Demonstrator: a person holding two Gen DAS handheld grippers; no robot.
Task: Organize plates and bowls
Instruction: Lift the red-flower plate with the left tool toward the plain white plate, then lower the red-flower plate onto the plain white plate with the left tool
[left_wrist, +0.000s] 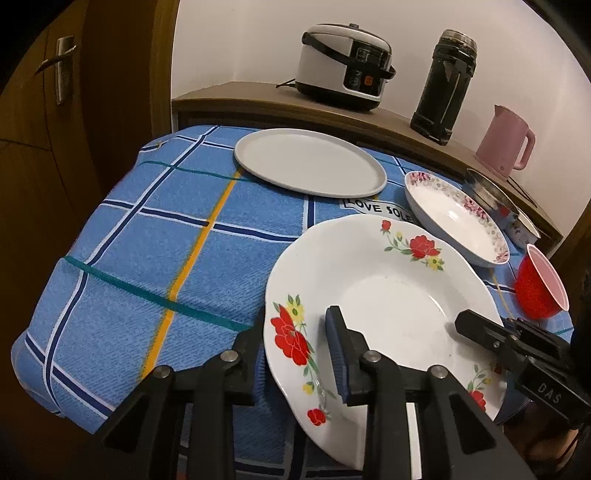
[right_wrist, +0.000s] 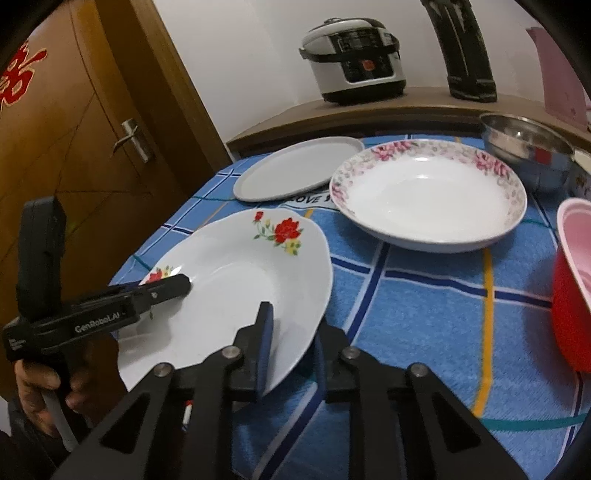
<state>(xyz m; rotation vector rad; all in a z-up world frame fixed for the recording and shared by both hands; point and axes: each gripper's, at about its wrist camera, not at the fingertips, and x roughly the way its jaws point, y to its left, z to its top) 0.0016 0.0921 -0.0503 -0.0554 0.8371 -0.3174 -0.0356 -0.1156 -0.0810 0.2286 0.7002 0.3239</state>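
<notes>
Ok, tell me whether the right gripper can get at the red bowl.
Probably not yet: the right gripper is shut on the red-flower plate. Only bare tablecloth lies between it and the red bowl, so once the plate is set down, likely yes.

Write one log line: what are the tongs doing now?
left tongs: clamped on rim | right tongs: clamped on opposite rim | held: white red-flower plate | surface: blue checked tablecloth

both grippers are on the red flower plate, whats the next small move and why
Probably lift the red-flower plate slightly and level. The left gripper and right gripper each pinch its near rim, and the grey plate sits empty behind, a likely stacking spot.
</notes>
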